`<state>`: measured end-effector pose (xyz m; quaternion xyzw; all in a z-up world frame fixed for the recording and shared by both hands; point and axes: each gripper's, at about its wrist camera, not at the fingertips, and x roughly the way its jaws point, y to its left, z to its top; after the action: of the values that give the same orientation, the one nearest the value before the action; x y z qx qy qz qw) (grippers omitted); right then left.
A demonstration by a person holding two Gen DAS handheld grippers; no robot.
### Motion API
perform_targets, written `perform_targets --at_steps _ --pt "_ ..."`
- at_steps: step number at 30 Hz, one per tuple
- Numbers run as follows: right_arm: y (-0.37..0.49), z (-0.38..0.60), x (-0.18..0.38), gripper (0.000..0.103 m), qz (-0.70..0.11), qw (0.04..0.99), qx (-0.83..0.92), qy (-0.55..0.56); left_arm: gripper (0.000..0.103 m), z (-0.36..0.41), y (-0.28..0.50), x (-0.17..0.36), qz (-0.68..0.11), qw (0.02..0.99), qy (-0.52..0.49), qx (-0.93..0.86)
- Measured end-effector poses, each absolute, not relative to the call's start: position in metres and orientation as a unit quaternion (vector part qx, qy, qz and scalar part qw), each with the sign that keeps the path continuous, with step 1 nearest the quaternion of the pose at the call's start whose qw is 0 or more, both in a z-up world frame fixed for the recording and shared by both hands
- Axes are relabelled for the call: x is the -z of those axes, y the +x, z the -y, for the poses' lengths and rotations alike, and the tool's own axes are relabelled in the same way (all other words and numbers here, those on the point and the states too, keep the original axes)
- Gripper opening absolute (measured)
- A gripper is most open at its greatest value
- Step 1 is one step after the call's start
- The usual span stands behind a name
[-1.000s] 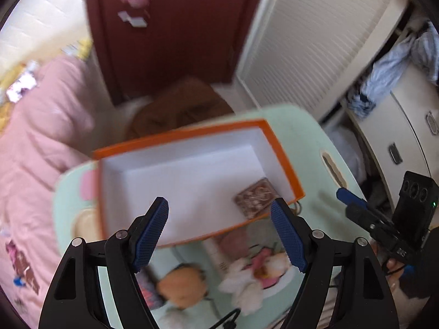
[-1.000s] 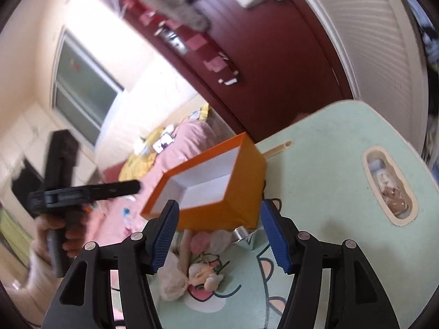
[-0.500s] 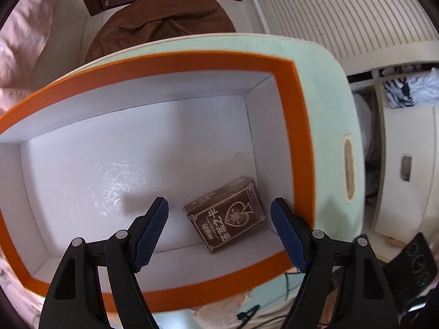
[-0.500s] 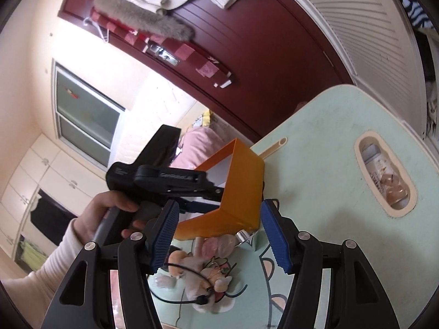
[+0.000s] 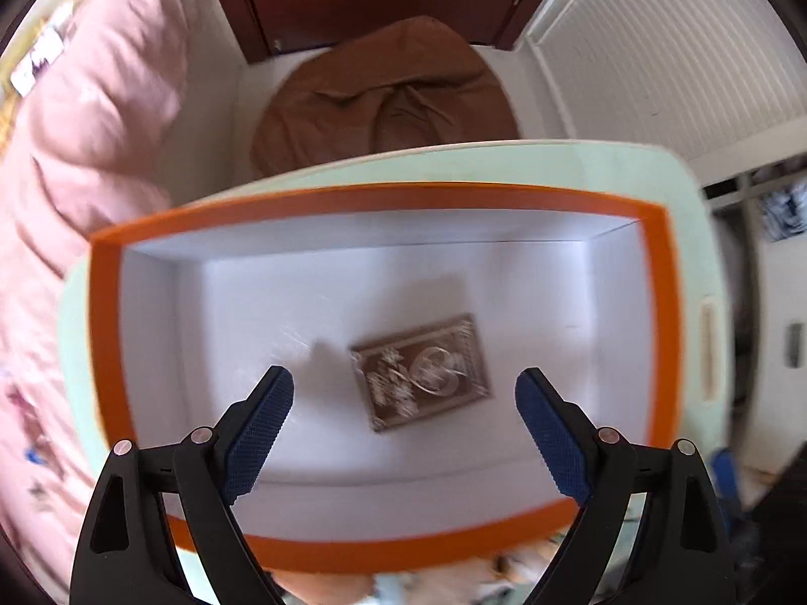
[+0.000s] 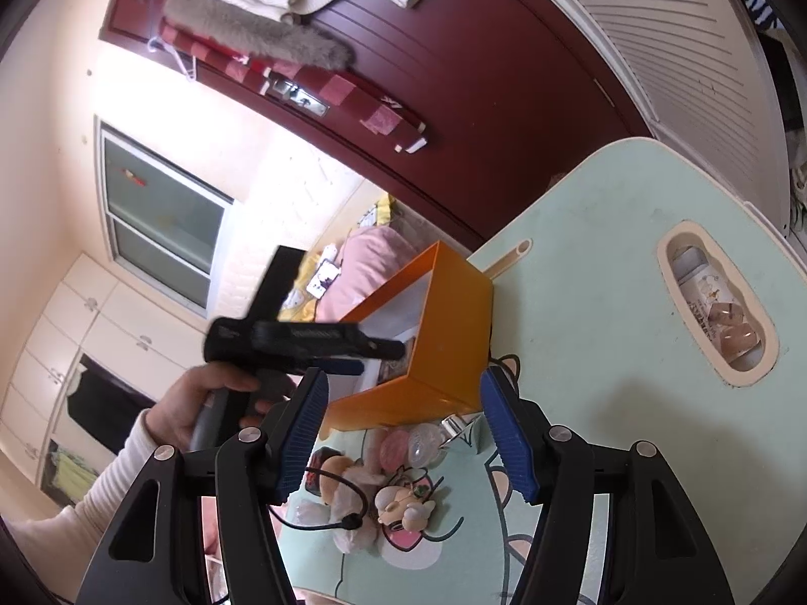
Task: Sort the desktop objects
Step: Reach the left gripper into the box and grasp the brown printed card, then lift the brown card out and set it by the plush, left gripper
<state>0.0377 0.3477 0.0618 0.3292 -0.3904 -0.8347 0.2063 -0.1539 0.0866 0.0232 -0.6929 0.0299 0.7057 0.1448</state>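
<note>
Black left tool [image 5: 403, 423] and right tool [image 6: 403, 433], ribbed blue pads, silver screws, white ribbed sleeve [image 6: 101, 484]

A brown cushion [image 5: 383, 96] sits beyond the table, beside pink bedding [image 5: 85, 151] and a dark red door [image 6: 504, 75].

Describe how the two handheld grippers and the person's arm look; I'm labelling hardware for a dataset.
Both the left gripper and right gripper have matte black angular frames with triangular cut-outs and silver pivot screws, and ribbed blue pads on the fingers. Seen from the right wrist view, the left gripper's body is a black pistol-grip block. The hand holding it is bare, with a white ribbed sleeve.
</note>
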Motion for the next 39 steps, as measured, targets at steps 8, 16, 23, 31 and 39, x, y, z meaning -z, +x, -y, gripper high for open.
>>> perform_targets --at_steps 8,16,23,31,39 --pt "0.038 -0.348 -0.058 0.063 0.394 0.208 0.832 0.332 0.061 -0.122 -0.156 -0.014 -0.104 0.166 -0.685 -0.702" --pt "0.037 -0.345 -0.061 0.064 0.384 0.207 0.837 0.330 0.061 -0.110 -0.133 -0.086 -0.086 0.217 -0.603 -0.763" --pt "0.037 -0.336 -0.060 0.064 0.367 0.207 0.841 0.338 0.061 -0.058 -0.070 -0.175 -0.028 0.265 -0.514 -0.815" --pt "0.039 -0.324 -0.061 0.064 0.338 0.205 0.853 0.340 0.061 -0.014 -0.003 -0.135 -0.007 0.236 -0.527 -0.817" --pt "0.040 -0.304 -0.060 0.064 0.291 0.202 0.868 0.348 0.061 -0.007 0.025 -0.079 -0.030 0.204 -0.526 -0.825"
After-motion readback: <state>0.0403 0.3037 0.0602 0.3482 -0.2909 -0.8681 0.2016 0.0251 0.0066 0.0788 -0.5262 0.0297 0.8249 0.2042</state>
